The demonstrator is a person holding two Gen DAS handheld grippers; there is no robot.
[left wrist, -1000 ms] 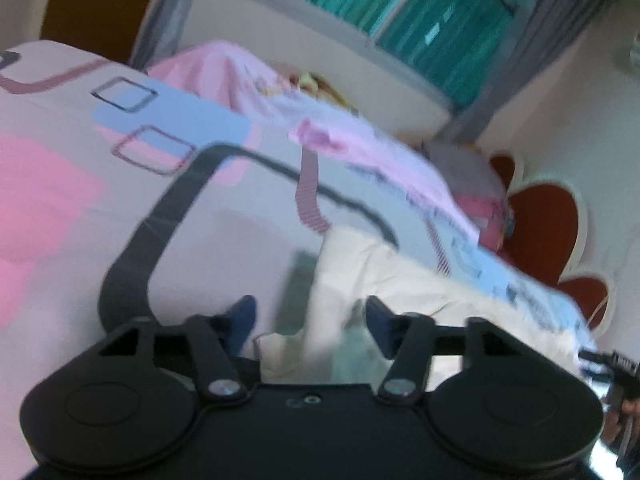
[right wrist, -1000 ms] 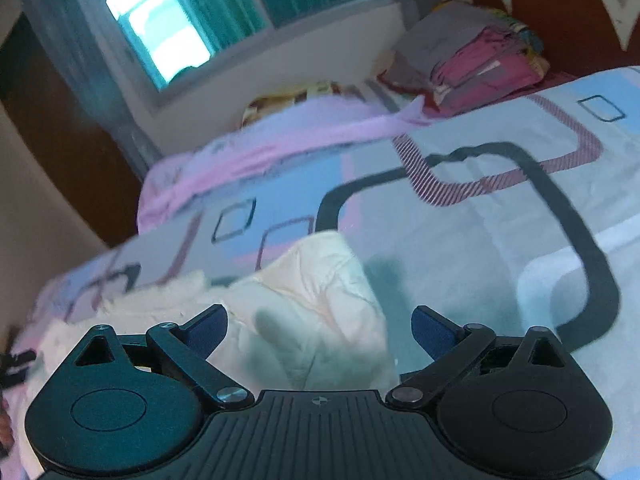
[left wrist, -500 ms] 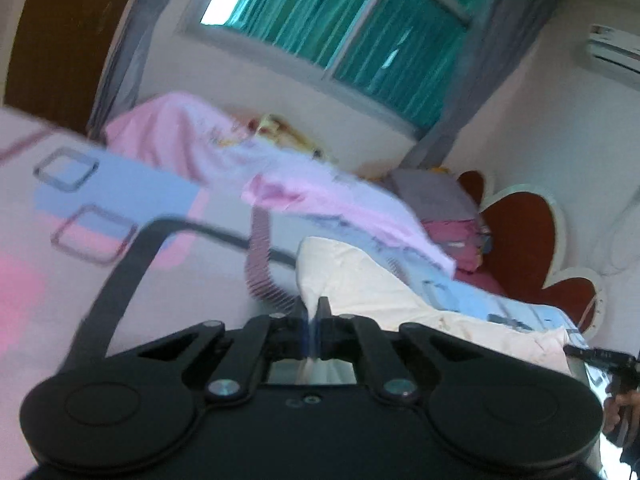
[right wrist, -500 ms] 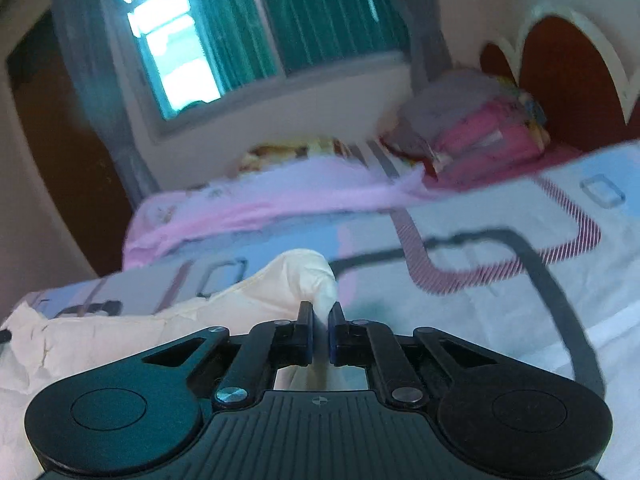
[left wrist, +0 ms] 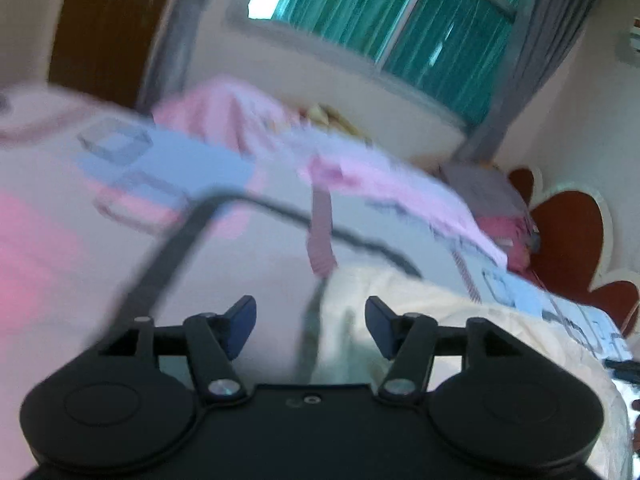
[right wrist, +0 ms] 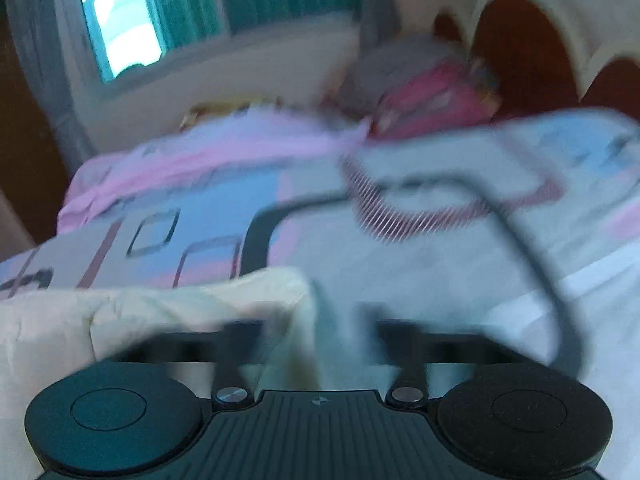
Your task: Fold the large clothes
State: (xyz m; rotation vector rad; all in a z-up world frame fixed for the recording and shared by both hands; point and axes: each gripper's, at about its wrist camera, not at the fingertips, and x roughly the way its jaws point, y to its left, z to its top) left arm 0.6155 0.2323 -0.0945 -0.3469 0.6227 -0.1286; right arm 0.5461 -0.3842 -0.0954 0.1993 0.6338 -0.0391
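On the bedspread [left wrist: 248, 264], the cream garment [left wrist: 460, 312] stretches between both wrist views.

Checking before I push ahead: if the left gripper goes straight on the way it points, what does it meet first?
Most likely the cream garment, whose near corner lies between the open fingers of the left gripper; depth is unclear in the blur.

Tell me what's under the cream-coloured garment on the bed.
The cream-coloured garment lies directly on the patterned bedsheet with pink, blue and dark-outlined shapes, which shows all around it. Whatever lies beneath the garment's own folds is covered and cannot be seen.
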